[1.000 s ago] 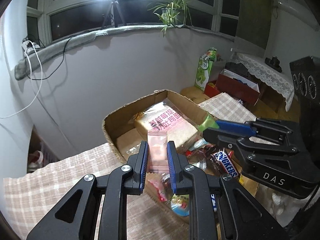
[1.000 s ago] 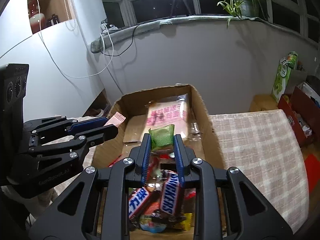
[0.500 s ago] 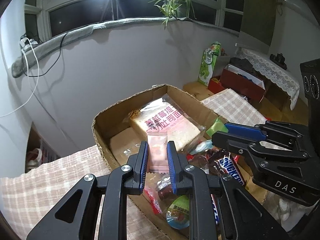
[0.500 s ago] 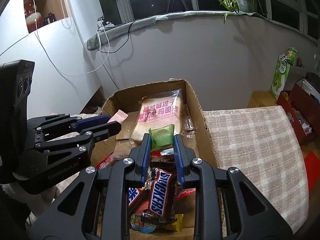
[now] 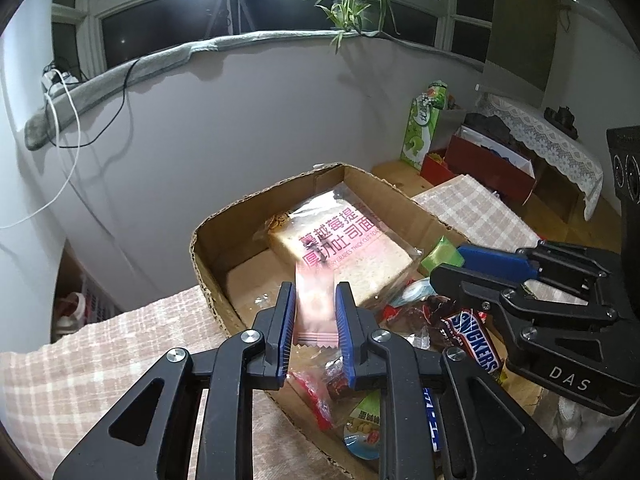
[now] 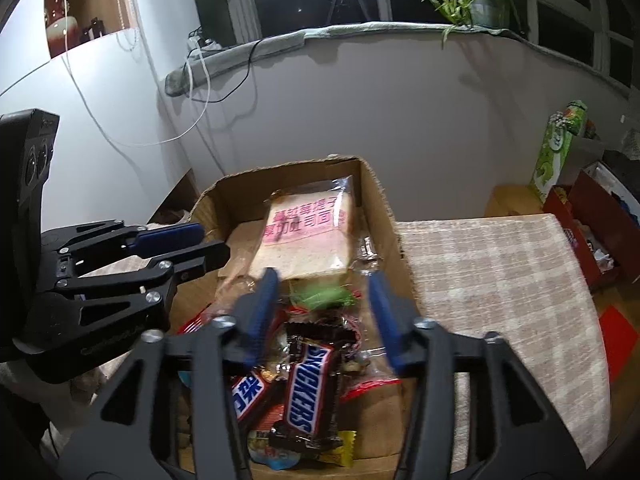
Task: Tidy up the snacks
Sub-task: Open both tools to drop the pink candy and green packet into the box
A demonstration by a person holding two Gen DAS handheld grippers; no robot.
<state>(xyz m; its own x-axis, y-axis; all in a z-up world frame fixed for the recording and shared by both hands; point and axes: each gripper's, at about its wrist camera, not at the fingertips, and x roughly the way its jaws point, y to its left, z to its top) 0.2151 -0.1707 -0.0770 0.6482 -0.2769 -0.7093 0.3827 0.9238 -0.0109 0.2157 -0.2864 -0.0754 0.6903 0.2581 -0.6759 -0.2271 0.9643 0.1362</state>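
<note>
Left-wrist view: left tool [image 5: 315, 308] jaws opening, blurred pink sachet [image 5: 314, 304] between them above open brown cardboard box [image 5: 208, 240]. Right-wrist view: right tool [image 6: 322, 308] jaws opening, blurred green packet [image 6: 322, 295] between, over box snacks.

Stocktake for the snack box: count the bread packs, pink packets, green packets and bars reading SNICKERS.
Bread packs: 1
Pink packets: 1
Green packets: 1
Bars reading SNICKERS: 1
Total: 4
</note>
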